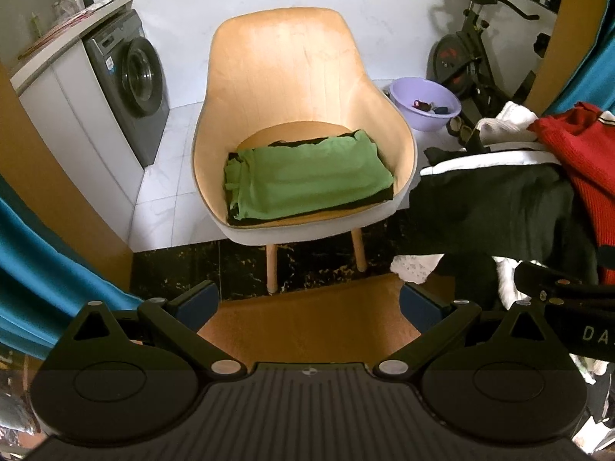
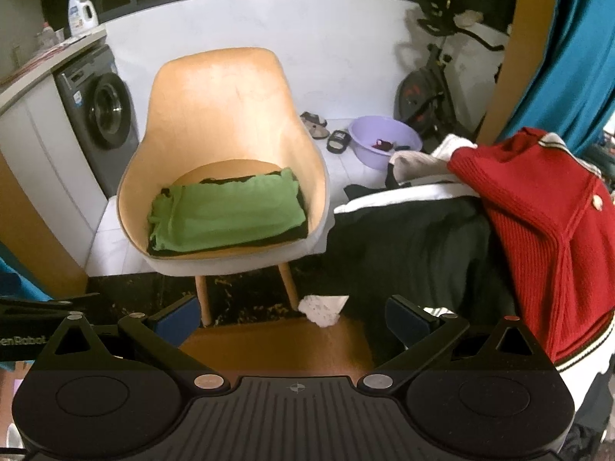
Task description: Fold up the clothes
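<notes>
Two grippers, both with jaws spread wide and empty: left gripper (image 1: 309,301), right gripper (image 2: 294,317), side by side over an orange surface (image 1: 307,322). Ahead: tan chair (image 1: 276,57) bearing a folded green garment (image 1: 307,176) on a folded black one. To the right: unfolded heap, black garment (image 2: 415,246) under a red knit (image 2: 546,223). Risk: pinching both layers together, dragging the heap floorward; the red knit's buttons may snag.
</notes>
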A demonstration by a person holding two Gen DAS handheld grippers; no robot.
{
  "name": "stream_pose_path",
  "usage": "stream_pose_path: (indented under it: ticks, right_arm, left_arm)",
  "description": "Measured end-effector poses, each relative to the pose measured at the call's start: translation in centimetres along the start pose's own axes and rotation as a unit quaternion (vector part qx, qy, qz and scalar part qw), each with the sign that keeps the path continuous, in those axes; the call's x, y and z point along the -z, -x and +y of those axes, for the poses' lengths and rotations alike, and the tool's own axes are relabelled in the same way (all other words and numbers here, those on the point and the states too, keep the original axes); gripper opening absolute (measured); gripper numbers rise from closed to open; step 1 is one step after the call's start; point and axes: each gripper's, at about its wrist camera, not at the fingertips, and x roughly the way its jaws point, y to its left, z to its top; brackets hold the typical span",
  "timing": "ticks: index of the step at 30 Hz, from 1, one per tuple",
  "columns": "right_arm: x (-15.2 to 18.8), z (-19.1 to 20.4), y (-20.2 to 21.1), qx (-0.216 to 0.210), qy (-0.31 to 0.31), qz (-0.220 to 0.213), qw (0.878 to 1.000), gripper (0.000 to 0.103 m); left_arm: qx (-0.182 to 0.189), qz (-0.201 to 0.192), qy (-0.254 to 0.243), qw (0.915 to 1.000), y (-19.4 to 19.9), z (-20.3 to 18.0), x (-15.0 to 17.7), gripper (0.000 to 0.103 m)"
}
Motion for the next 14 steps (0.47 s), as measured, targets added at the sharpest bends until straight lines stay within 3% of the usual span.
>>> stream_pose_path:
  ticks: [14]
  right_arm:
    - [0.46, -0.31, -0.28, 0.000, -0.006, 0.006, 1.000, 0.102]
  left_arm:
    - [0.003, -0.001, 0.004, 1.0000, 0.10, -0.02, 0.30, 0.102]
